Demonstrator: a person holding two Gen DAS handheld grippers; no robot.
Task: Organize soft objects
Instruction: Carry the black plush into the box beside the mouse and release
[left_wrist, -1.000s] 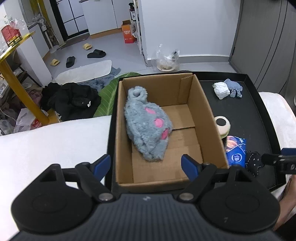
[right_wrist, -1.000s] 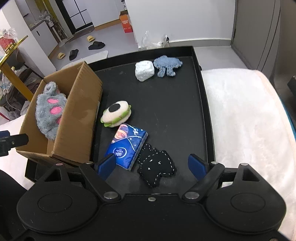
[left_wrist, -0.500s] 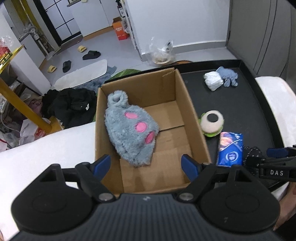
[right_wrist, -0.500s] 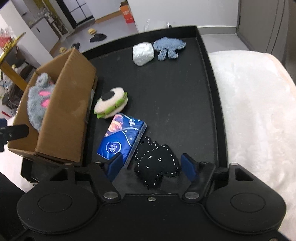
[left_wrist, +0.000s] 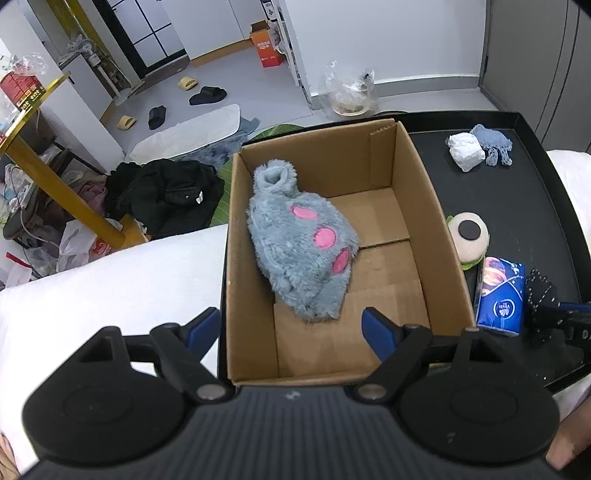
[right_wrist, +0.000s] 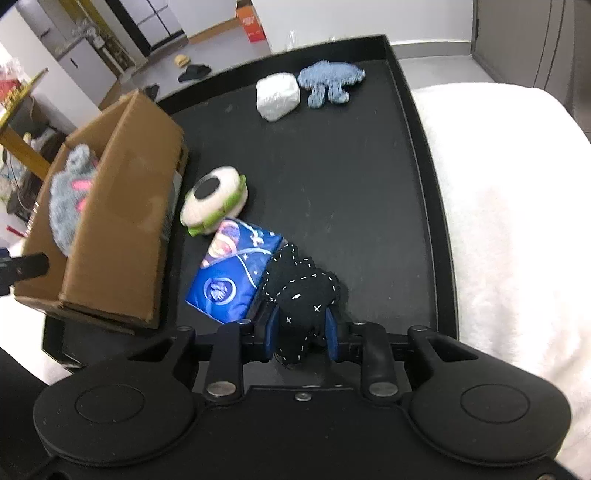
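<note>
One soft thing is done: the grey plush (left_wrist: 301, 254) lies in the box (left_wrist: 428, 206). The left gripper (left_wrist: 290, 325) hangs released over the box. On the tray (right_wrist: 369, 177) wait the burger (right_wrist: 214, 201), tissue pack (right_wrist: 231, 284), white wad (right_wrist: 277, 94) and blue patch (right_wrist: 328, 81). The right gripper (right_wrist: 301, 328) is closing its fingers (right_wrist: 272, 326) on the black plush (right_wrist: 301, 291).

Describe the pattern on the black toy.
White dashed stitching and small crosses on black toy; clearest in right wrist view.
</note>
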